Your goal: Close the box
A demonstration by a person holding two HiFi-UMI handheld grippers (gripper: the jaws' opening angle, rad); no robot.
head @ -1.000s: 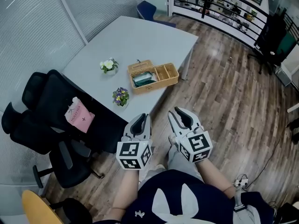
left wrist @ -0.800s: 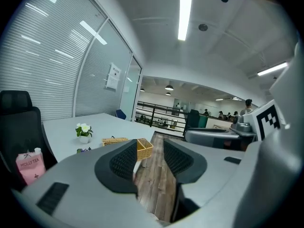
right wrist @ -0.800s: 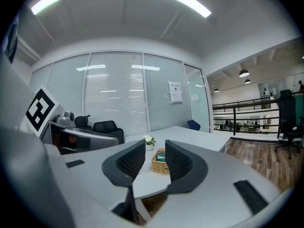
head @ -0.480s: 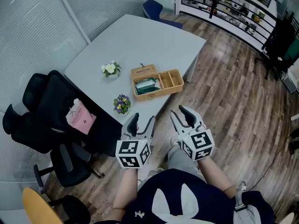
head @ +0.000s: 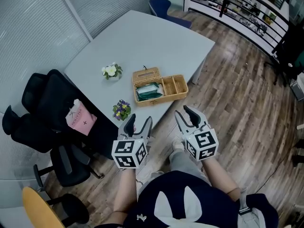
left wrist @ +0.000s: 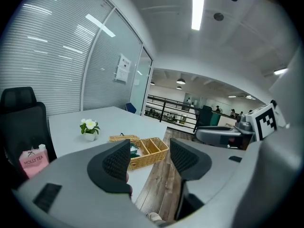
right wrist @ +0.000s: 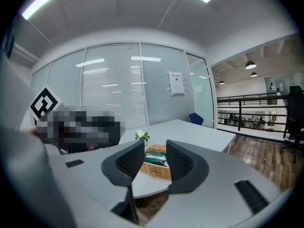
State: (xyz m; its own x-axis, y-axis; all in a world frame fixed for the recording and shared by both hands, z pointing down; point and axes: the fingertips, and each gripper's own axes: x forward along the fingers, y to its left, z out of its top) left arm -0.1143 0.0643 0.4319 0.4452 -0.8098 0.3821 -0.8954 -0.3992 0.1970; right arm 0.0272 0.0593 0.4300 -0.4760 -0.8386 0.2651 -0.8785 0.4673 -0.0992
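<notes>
While the wicker box (head: 159,85) sits open near the edge of the table (head: 142,37), the left gripper (head: 138,120) and right gripper (head: 185,114) hang short of that table, jaws just opened apart, holding nothing.

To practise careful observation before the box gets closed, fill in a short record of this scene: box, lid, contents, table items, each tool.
box: wicker box, near the table's front edge
lid: lid swung open, behind the box
contents: green item in one compartment
table: grey table; white flowers; purple flowers
left tool: left tool just opened, nothing between jaws, short of the box
right tool: right tool just opened, empty, short of the box
</notes>
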